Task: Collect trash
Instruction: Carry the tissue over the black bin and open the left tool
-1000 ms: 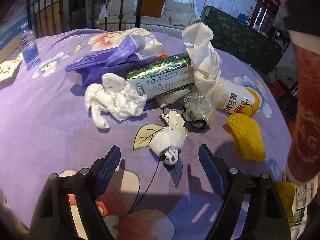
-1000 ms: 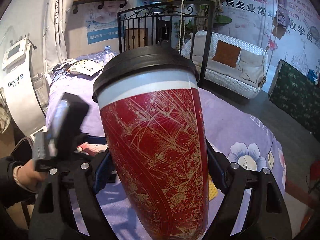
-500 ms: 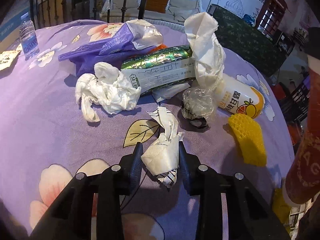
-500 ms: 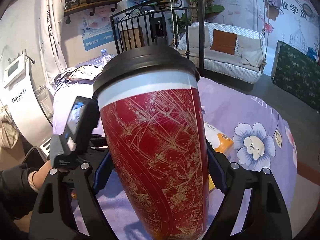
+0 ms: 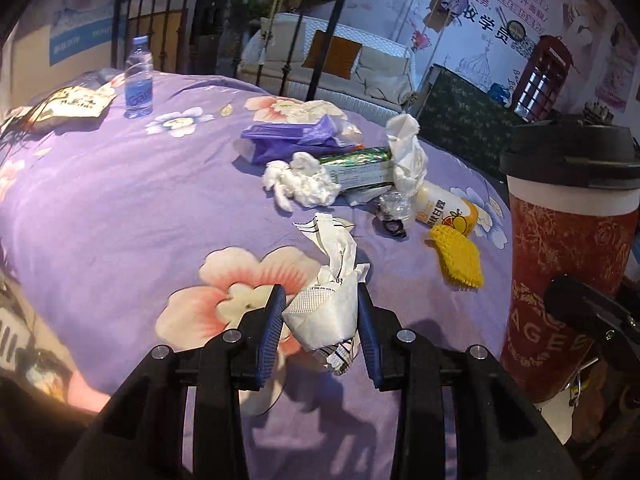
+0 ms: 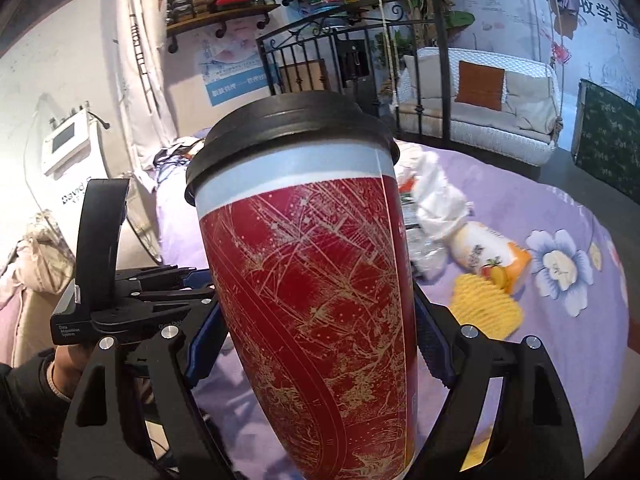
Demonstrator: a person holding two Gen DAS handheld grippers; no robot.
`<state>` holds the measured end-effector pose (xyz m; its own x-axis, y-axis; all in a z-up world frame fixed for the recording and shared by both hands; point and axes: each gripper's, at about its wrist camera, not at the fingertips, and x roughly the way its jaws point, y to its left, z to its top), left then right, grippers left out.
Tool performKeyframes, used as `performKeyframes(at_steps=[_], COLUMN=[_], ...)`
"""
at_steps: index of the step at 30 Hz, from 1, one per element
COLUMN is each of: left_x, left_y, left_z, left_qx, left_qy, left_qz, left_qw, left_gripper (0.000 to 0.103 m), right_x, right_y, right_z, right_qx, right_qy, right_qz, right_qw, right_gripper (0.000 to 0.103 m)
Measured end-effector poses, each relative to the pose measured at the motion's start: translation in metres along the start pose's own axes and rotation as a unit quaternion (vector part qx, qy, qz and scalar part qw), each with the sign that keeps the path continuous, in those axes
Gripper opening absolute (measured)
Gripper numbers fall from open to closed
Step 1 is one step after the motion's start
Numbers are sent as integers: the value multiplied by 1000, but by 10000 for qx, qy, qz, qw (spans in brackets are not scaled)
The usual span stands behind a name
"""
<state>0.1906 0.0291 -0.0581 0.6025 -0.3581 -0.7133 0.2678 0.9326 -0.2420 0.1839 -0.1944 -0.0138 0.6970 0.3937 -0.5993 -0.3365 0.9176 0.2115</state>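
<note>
Left gripper (image 5: pixel 319 330) jaws pinch a crumpled paper wrapper (image 5: pixel 328 300), its long axis running up and forward out of them; to its right, right gripper (image 6: pixel 316 344) jaws clamp an upright red cup (image 6: pixel 308 264), lid on.

The red paper cup (image 5: pixel 560 280) reads "AGE"; the white machine (image 6: pixel 70 168) reads "David"

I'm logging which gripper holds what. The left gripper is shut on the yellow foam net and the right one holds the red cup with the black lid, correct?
Not quite. The left gripper is shut on a crumpled white wrapper, as the left wrist view shows; the yellow foam net lies on the purple cloth, untouched. The right gripper does hold the red cup.
</note>
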Motion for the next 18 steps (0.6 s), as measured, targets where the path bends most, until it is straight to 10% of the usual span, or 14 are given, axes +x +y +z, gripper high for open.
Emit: performKeyframes(at_steps=[18], left_x=[-104], left_y=[158], left_z=[-122], left_qx=[-1791], left_qy=[349], left_qz=[1418], left_qw=[9729], left_gripper=[35], right_x=[43], right_y=[137], right_z=[-40], right_qx=[-307], right_qy=[292], right_qz=[1315], right_qw=[9904], right_gripper=[81])
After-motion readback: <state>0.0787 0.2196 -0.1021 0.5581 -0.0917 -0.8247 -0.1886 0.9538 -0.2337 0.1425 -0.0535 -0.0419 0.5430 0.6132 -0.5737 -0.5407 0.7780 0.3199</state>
